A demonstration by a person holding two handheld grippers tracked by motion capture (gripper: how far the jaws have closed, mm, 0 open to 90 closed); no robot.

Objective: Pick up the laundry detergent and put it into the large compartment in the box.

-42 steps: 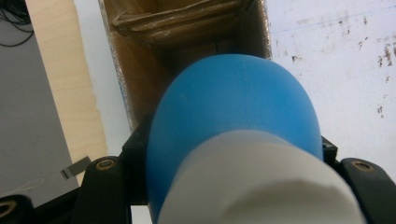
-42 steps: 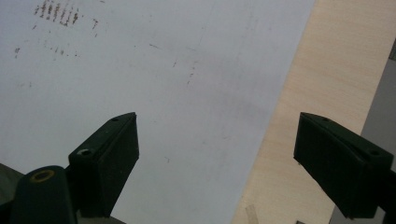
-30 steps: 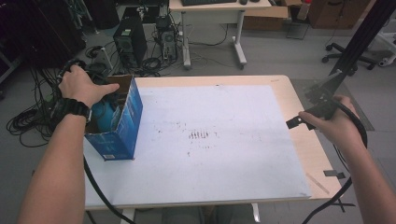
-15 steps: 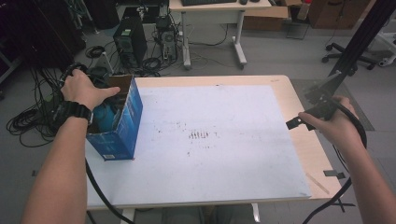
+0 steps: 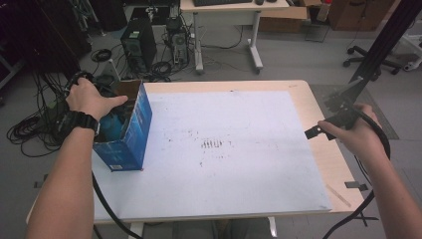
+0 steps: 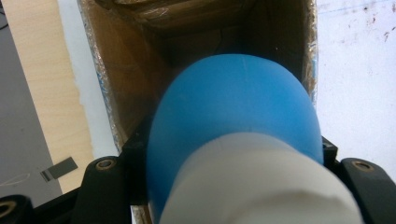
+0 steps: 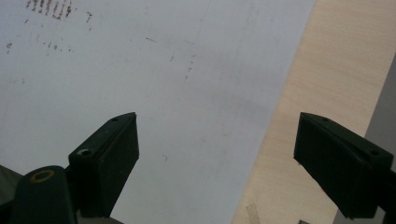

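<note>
Now the blue bottle point(image 6: 233, 116) sits clamped between the left gripper point(image 6: 229, 163) jaws

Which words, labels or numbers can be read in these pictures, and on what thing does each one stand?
None can be read.
Blue box: a small pale label low on its side, too small to read.
White sheet: dark marks near its middle, smudges and short strokes, not letters.
Blue and white bottle between the left gripper's jaws: plain, no print on the side in view.
Keyboard on the far desk: keys too small to read.
</note>
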